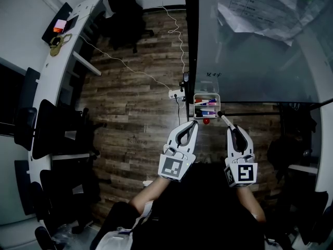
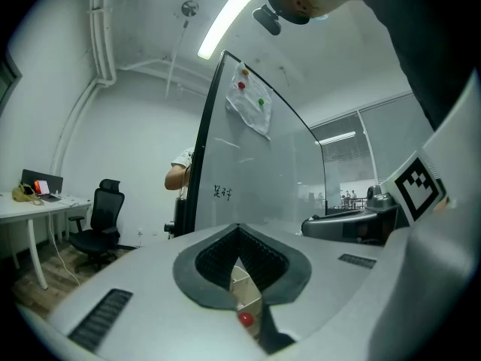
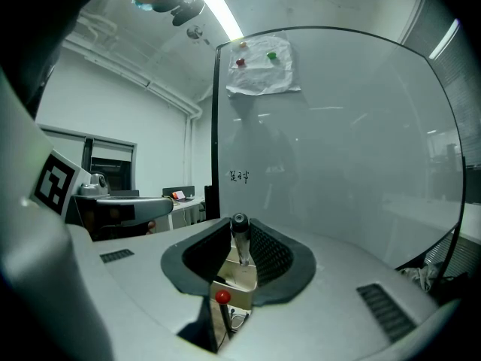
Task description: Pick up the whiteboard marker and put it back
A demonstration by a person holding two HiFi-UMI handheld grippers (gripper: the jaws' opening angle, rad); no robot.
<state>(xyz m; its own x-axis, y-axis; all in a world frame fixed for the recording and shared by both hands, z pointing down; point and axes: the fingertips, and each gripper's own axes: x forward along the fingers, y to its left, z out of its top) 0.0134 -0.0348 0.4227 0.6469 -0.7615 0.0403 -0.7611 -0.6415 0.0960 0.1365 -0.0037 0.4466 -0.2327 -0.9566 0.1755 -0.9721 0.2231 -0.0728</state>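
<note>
Right gripper view, whiteboard marker (image 3: 240, 238) clamped in right claw (image 3: 239, 224); tray (image 3: 234, 280) just below

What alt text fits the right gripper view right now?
The right hand-held gripper is shut on a black-capped marker, cap end forward, facing a whiteboard. A tray shows through the gap below the jaws, and a paper hangs near the board's top.
</note>
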